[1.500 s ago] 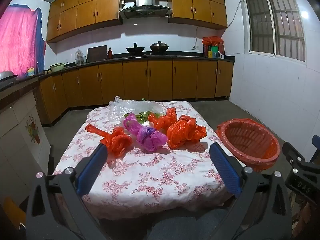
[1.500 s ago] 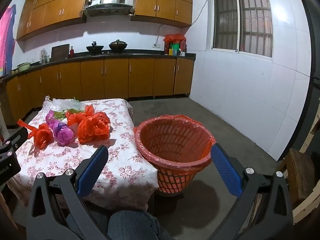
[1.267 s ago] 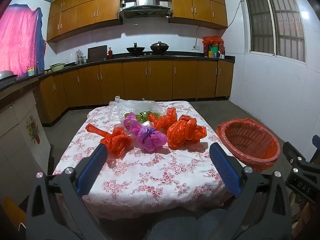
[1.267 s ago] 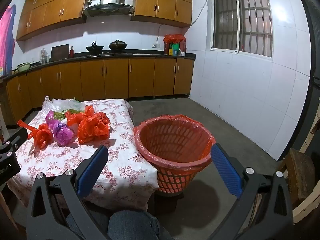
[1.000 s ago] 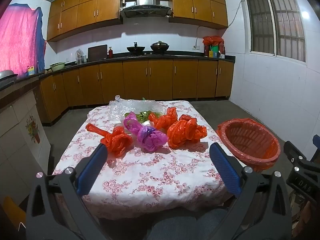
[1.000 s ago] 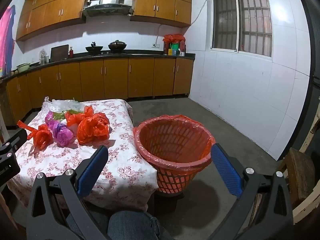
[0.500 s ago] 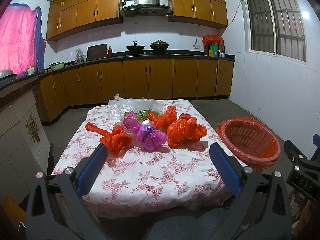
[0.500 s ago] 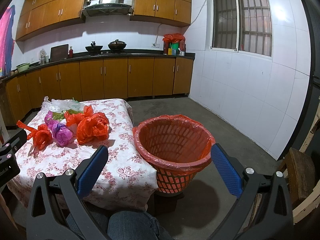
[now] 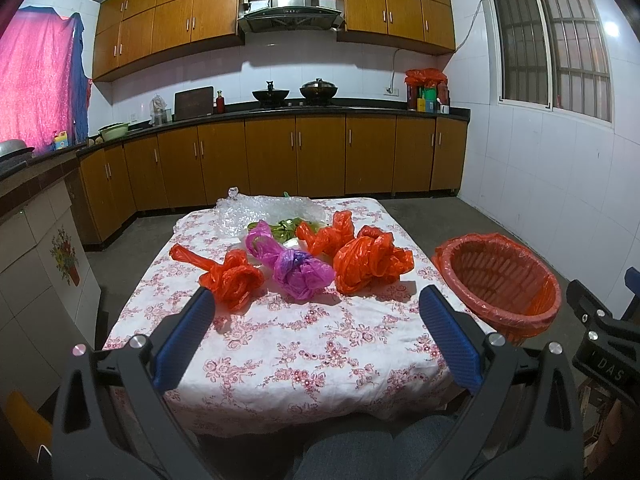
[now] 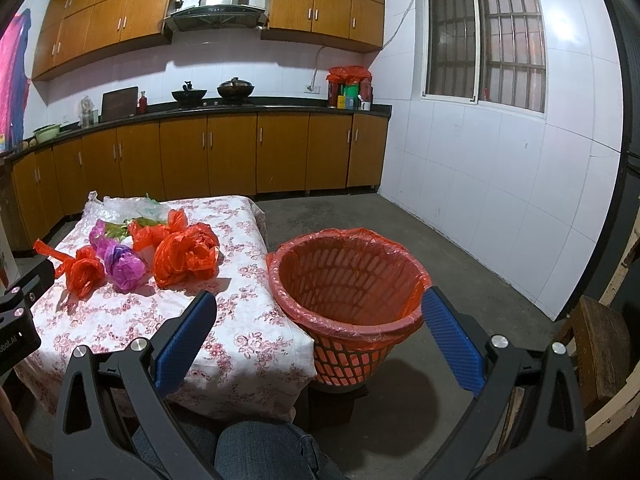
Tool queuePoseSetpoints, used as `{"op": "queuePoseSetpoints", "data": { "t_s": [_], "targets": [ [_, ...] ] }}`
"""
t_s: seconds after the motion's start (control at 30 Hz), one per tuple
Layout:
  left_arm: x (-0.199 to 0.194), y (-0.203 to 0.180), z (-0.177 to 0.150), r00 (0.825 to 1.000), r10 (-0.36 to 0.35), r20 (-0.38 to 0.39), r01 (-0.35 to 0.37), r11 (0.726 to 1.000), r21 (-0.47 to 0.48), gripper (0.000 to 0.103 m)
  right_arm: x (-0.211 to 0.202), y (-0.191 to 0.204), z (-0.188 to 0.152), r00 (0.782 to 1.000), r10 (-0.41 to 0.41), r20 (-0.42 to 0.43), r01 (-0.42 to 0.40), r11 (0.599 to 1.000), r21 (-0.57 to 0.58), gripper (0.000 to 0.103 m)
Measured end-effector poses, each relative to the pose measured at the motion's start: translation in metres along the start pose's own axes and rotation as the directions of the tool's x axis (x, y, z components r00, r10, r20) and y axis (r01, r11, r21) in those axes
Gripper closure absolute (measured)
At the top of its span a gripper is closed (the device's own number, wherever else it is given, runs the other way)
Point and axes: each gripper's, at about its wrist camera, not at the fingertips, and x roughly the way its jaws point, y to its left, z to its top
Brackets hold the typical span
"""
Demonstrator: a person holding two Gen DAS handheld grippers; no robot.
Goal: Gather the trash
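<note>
Crumpled plastic bags lie on a table with a floral cloth [image 9: 304, 340]: an orange one at the left [image 9: 234, 278], a purple one [image 9: 298, 268], a large orange one [image 9: 370, 264], a smaller orange one behind [image 9: 328, 234] and a clear one at the back [image 9: 264, 212]. An orange mesh basket with an orange liner [image 10: 348, 280] stands right of the table, also in the left wrist view [image 9: 500, 280]. My left gripper [image 9: 316, 336] is open and empty over the near table edge. My right gripper [image 10: 316, 336] is open and empty before the basket.
Wooden kitchen cabinets and a counter [image 9: 320, 152] line the back wall. A white tiled wall [image 10: 500, 184] stands on the right. A wooden chair or crate [image 10: 600, 344] is at the far right. A person's knees [image 10: 260, 452] are below the grippers.
Both views shifted very slightly; the table and basket sit a touch lower and nearer. Both grippers stay open and empty.
</note>
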Motion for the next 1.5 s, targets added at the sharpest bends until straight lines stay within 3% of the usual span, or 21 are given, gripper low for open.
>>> {"op": "queuePoseSetpoints", "data": {
  "t_s": [1.5],
  "targets": [
    [0.0036,0.0009,0.0017,1.0,-0.001,-0.007,0.001,1.0,0.0,0.004,0.0019,-0.0009,-0.0007,1.0,-0.001,-0.005,0.001,1.0,0.002,0.002]
  ]
}}
